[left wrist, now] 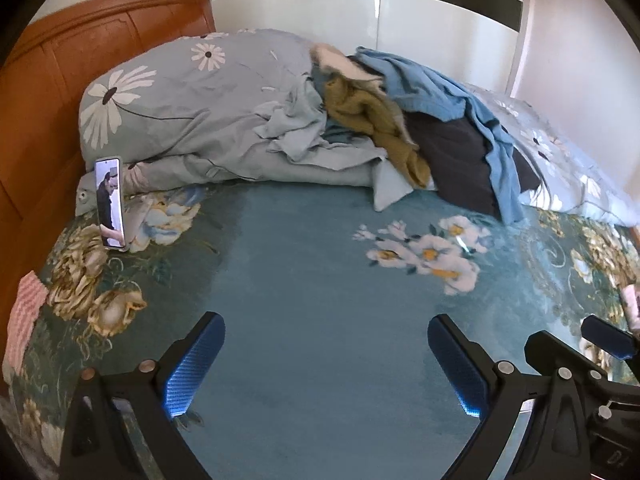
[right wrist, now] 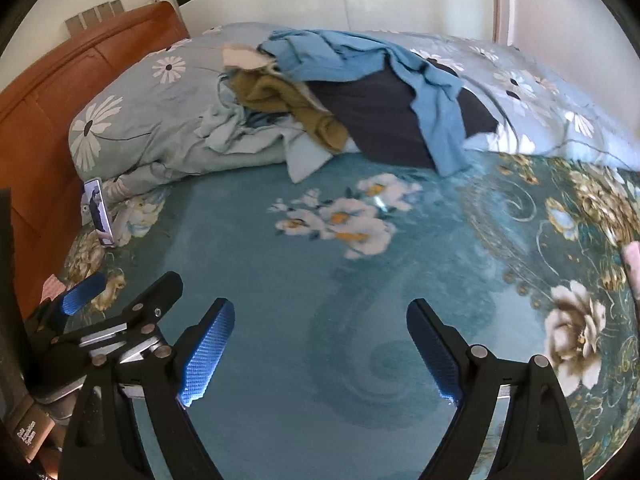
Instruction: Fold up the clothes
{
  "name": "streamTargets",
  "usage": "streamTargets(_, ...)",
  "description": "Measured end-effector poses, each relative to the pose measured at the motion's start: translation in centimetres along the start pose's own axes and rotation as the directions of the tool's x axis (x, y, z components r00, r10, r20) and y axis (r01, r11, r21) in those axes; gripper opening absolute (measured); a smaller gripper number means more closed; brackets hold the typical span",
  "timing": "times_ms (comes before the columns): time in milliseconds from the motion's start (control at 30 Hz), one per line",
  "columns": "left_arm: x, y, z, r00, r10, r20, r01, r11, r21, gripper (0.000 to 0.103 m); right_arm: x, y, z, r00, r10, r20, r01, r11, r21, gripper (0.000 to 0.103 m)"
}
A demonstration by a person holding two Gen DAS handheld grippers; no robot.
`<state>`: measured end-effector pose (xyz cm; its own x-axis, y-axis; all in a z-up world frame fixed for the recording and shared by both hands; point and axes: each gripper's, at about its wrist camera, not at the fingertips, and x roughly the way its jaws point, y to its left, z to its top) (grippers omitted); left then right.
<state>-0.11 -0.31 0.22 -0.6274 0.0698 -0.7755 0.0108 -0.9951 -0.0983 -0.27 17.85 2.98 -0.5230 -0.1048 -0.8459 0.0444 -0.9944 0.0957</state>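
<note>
A heap of unfolded clothes lies at the far side of the bed: a light blue garment (left wrist: 452, 92) (right wrist: 344, 56) on top, a dark navy one (left wrist: 460, 152) (right wrist: 372, 108) under it, an olive one (left wrist: 372, 120) (right wrist: 292, 104) to their left, and a pale grey-green piece (left wrist: 296, 128) (right wrist: 236, 128). My left gripper (left wrist: 326, 364) is open and empty over the teal bedspread (left wrist: 304, 280), well short of the heap. My right gripper (right wrist: 320, 348) is open and empty too, beside the left one, whose fingertips (right wrist: 84, 292) show at the left edge.
A rolled floral quilt (left wrist: 172, 108) (right wrist: 136, 124) lies behind the clothes. A phone (left wrist: 109, 202) (right wrist: 98, 210) stands propped near the orange headboard (left wrist: 60, 64). A pink checked cloth (left wrist: 24, 316) lies at the bed's left edge. White wardrobe doors (left wrist: 320, 8) stand behind.
</note>
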Motion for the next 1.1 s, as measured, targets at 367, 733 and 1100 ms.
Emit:
streamTargets(367,-1.7,4.0,3.3,0.988,0.001,0.152,0.001,1.0,-0.019,0.103,-1.3,5.1,2.2,0.99,0.049,0.131,-0.051,0.999,0.013,0.089)
streamTargets(733,-1.1,4.1,5.8,0.99,-0.01,0.144,0.006,0.999,0.031,0.103,-1.3,5.7,4.7,0.978,0.111,0.178,-0.114,0.993,0.007,0.089)
streamTargets(1100,1.8,0.4,8.8,0.992,0.058,0.114,-0.063,0.997,0.049,0.103,1.5,2.2,7.7,0.974,0.157,0.162,-0.158,0.987,-0.002,0.089)
